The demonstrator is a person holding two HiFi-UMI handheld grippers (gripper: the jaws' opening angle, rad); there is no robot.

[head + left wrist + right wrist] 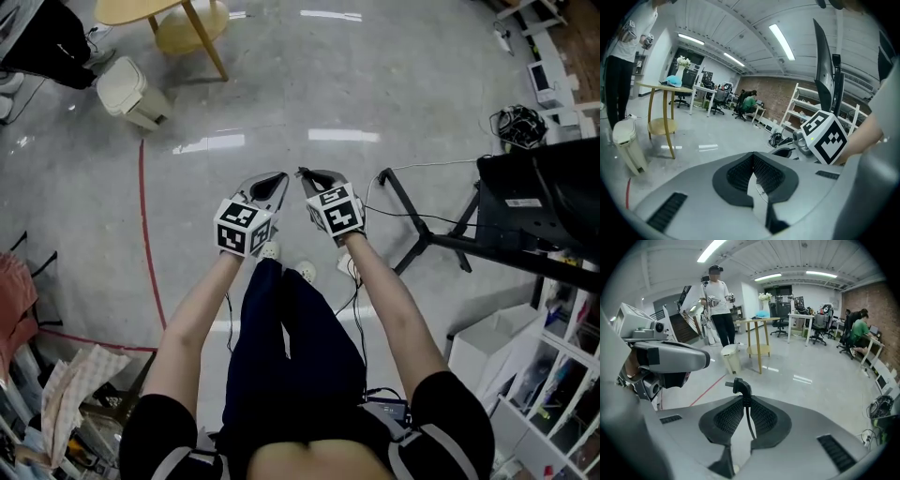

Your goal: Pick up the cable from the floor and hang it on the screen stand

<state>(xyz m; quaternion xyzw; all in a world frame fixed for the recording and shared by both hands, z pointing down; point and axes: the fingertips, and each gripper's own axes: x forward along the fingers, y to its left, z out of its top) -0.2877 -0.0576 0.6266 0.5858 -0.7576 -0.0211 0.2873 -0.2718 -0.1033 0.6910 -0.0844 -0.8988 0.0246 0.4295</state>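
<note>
Cable [748, 420] pinched below plug [738, 386] by right gripper [745, 401] fingers; left gripper [753, 157] fingers pressed together, empty. Risk of trailing slack snagging screen stand [427, 239] leg, pulling free.

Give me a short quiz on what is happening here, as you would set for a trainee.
1. True or false: the left gripper holds the cable.
2. What sticks out above the jaws of the right gripper? A) a black plug B) a pen C) a screwdriver
3. Fill in: in the head view, the screen stand is on the person's ____ side.
Key: 1 false, its jaws are shut on nothing; 2 A; 3 right.
</note>
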